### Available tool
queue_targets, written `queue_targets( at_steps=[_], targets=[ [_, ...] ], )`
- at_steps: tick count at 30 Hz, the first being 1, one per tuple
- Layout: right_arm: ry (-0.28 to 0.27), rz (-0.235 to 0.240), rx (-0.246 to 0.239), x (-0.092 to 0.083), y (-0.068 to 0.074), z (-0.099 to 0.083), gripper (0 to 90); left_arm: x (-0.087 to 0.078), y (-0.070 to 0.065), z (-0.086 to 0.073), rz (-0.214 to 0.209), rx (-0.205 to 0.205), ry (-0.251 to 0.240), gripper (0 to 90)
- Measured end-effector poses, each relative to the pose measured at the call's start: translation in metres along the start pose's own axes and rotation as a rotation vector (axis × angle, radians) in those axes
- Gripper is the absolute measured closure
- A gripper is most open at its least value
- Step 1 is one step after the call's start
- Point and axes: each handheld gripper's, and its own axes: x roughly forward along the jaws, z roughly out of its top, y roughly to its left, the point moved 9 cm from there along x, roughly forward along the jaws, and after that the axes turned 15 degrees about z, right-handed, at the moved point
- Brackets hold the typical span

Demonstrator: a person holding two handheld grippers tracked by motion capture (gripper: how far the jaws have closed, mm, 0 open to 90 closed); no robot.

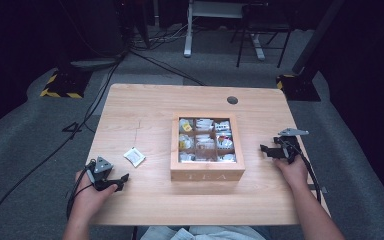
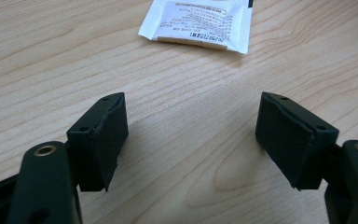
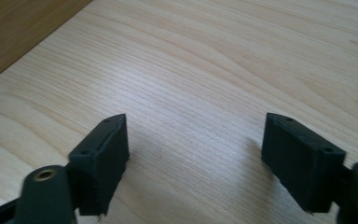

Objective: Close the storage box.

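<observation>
Left of the wooden tea box (image 1: pixel 207 174), well apart from its wall and lying flat on the counter (image 1: pixel 145 105), is a single white tea sachet (image 1: pixel 134 156), printed side up and turned a little askew. In the left gripper view the same sachet (image 2: pixel 200 23) lies just ahead of the jaws, beyond their tips and not between them. The left gripper (image 1: pixel 119 181) sits nearer the person than the sachet, low over the counter, its jaws spread wide with nothing in them. The box itself is open at the top, its nine compartments each holding packets, white with touches of yellow and red; which compartment has room I cannot tell. On the far side of the box from the sachet, the right gripper (image 1: pixel 266 150) rests close to the counter, jaws likewise spread and empty, pointing toward the box wall; in the right gripper view the right gripper (image 3: pixel 193 163) has bare wood grain ahead of it. The step in hand looks like picking up the loose sachet for the box. To do it well, the left gripper should slide forward until the sachet's near edge lies squarely between the pads, tip down so one pad can catch under the thin edge, then close gently, since flat paper tends to skid on smooth wood.
</observation>
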Motion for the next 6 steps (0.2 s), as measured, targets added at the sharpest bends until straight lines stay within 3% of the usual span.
queue_targets(
  at_steps=[2,6],
  targets=[
    [0.004,-0.018,0.017,0.0001,-0.0018,-0.0009,15.6,0.0000,0.0000,0.0000,0.000,0.000,0.000,26.0],
    [0.009,-0.025,0.025,-0.0002,0.0007,-0.0022,14.9,-0.0001,0.0002,0.0000,-0.001,0.002,0.002,26.0]
  ],
)
